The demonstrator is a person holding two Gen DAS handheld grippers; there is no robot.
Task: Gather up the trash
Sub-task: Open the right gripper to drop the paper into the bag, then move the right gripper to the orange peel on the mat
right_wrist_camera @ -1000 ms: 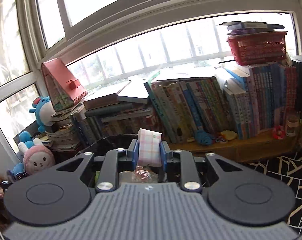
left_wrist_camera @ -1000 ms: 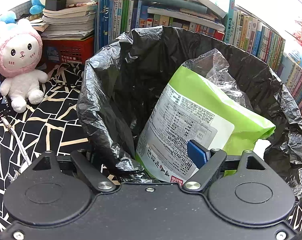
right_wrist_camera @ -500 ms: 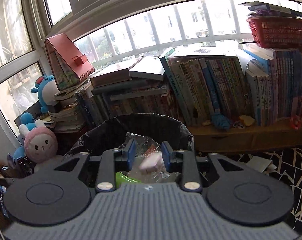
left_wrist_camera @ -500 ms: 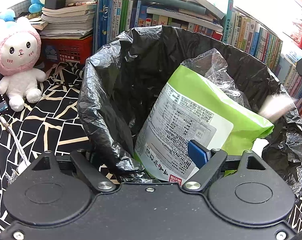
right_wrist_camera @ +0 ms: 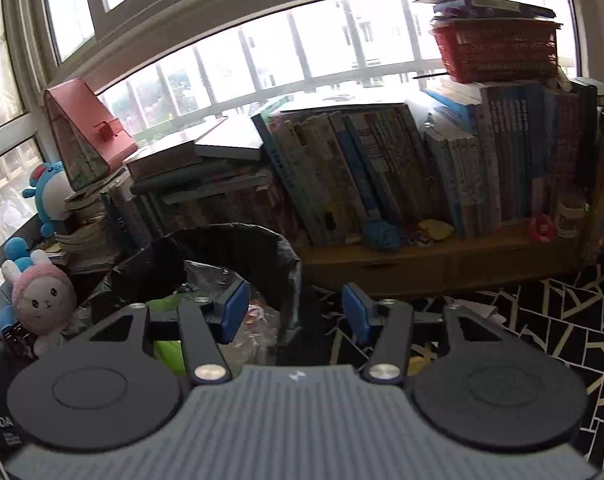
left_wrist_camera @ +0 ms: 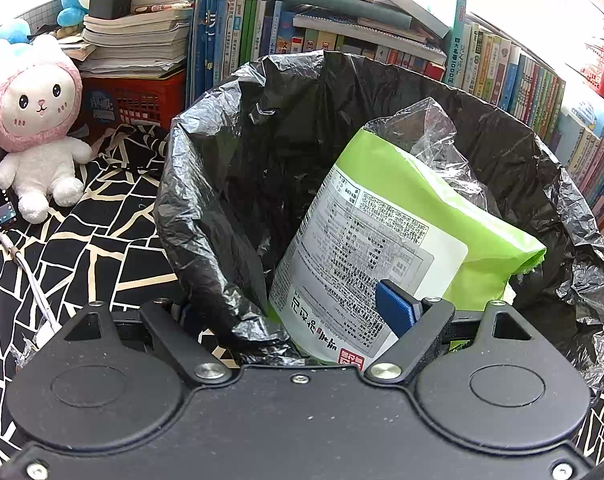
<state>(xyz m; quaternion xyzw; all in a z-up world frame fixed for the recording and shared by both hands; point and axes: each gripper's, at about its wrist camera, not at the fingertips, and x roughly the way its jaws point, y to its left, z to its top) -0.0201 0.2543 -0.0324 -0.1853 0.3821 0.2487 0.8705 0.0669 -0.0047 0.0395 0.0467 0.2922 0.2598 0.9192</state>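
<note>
A crinkled, glossy black liner (left_wrist_camera: 221,184) drapes over the rim of the round bin (right_wrist_camera: 285,256), and every place here is given from that bin. Inside it a flat green pouch (left_wrist_camera: 422,208) with a white printed label leans upright, and behind it sits crumpled clear plastic wrap (left_wrist_camera: 434,136), thin and shiny. The left gripper (left_wrist_camera: 285,308) straddles the bin's near rim, fingers spread wide, one blue pad (left_wrist_camera: 396,306) inside against the pouch, the other seemingly outside the liner; whether they squeeze the rim is unclear. The right gripper (right_wrist_camera: 293,312) hangs at the bin's right edge, its jaws opening with nothing between them. A fluffy pink-hooded plush rabbit (left_wrist_camera: 33,128) sits left of the bin on black cloth (left_wrist_camera: 101,240) with pale cracked lines; upright books (left_wrist_camera: 237,40) stand behind
</note>
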